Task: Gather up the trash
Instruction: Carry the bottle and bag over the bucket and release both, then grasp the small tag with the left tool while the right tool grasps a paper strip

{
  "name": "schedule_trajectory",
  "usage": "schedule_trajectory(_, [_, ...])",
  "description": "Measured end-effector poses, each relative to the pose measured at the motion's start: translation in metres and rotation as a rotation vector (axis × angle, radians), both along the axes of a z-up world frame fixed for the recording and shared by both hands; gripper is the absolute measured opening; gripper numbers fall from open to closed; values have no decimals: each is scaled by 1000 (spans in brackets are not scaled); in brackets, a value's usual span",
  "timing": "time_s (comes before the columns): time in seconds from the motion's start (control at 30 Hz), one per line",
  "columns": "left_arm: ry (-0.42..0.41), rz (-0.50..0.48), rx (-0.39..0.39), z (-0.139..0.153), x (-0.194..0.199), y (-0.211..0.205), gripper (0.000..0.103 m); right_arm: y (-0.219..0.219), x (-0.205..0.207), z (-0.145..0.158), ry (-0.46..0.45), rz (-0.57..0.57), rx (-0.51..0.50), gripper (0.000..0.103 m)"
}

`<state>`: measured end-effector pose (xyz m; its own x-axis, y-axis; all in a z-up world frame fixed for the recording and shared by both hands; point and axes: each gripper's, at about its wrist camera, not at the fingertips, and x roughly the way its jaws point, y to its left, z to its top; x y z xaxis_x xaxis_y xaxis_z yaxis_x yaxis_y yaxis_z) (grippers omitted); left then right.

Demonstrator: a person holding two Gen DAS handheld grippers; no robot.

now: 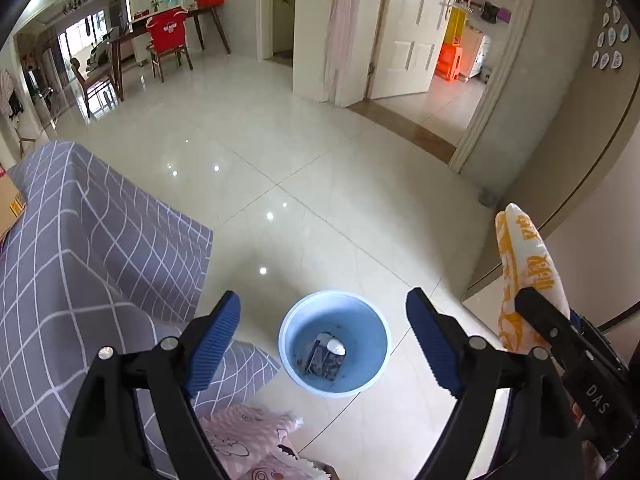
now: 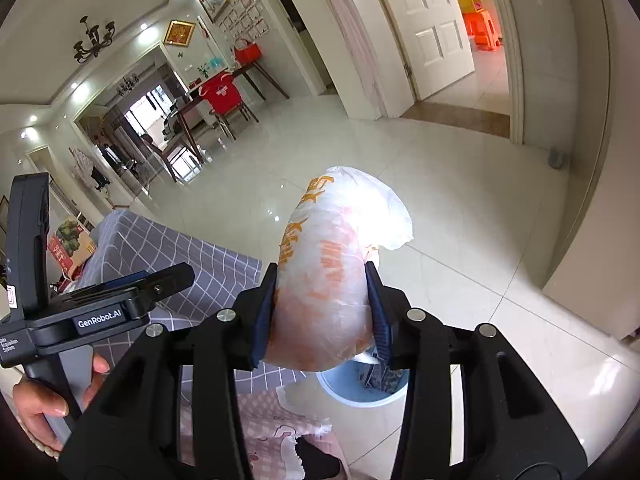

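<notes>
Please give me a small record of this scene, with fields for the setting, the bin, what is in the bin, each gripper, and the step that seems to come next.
setting: tiled floor beside a grey checked cover
bin: light blue bin standing upright on the floor
bin contents: dark printed wrapper, small white scrap
left gripper: open, empty, above the bin
right gripper: shut on a white and orange plastic bag
bag position: held in the air, not yet in the bin
likely next step: drop the bag into the bin

A home: glossy tiled floor (image 1: pixel 304 152), dining table (image 1: pixel 160 34) with chairs, chandelier (image 2: pixel 93 40), panelled door (image 1: pixel 408 24).
</notes>
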<state>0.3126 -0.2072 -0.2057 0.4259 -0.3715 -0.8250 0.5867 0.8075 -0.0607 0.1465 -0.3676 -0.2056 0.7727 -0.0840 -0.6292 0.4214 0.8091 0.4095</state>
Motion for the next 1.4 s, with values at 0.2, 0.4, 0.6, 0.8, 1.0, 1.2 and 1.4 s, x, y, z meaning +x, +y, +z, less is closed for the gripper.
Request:
schedule_trajectory(0.2, [-25, 39, 16, -1, 0, 11, 83, 8, 12, -6, 9, 30, 13, 42])
schedule_trajectory(0.4, [-36, 71, 6, 6, 5, 25, 83, 15, 22, -6, 7, 57, 12, 43])
schedule_trajectory(0.6, [-67, 103, -8, 17, 10, 41, 83, 19, 36, -4, -18, 65, 0, 52])
schedule_trajectory(0.8, [-103, 127, -3, 31, 12, 56, 83, 15, 55, -13, -4, 36, 4, 82])
schedule_trajectory(1.0, [-110, 153, -18, 42, 14, 71, 83, 28, 52, -6, -4, 65, 14, 82])
schedule_trajectory(1.2, [-128, 176, -25, 53, 15, 96, 83, 57, 56, 19, -42, 143, -4, 82])
schedule_trajectory(1.4, [-167, 236, -9, 70, 23, 145, 83, 101, 76, 44, -70, 250, -40, 82])
